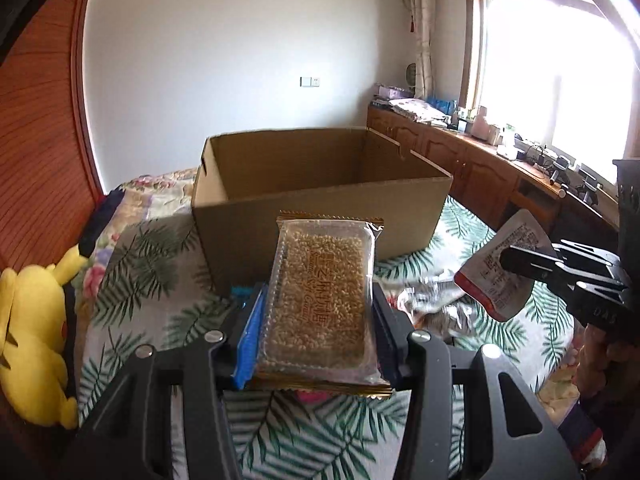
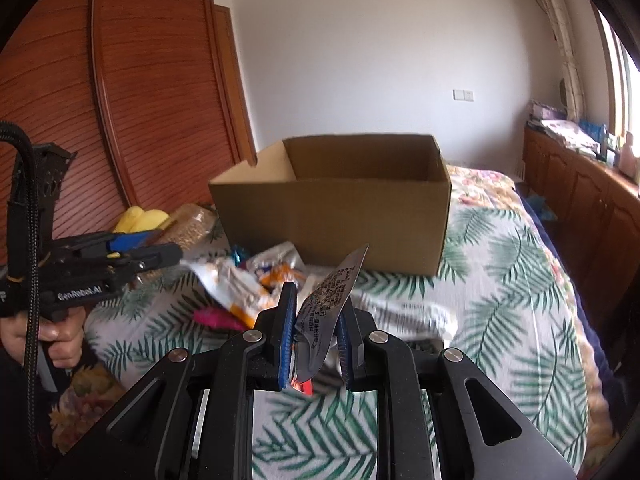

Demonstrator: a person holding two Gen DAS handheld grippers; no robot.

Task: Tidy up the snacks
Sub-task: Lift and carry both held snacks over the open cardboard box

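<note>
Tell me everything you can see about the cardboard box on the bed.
The cardboard box is plain brown corrugated card, rectangular, standing upright with its top open and no flaps showing above the rim. It rests on the leaf-patterned bedspread, beyond both grippers. Neither gripper touches it. Only bare inner walls show; the floor is hidden. Loose snack packets lie just before its front wall.

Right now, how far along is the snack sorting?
Done: nothing confirmed; the cardboard box shows only bare walls, its floor hidden. In hand: left gripper is clamped on a sesame bar pack, right gripper on a silver pouch, both short of the box. Left: loose wrappers lying on the bedspread.
</note>
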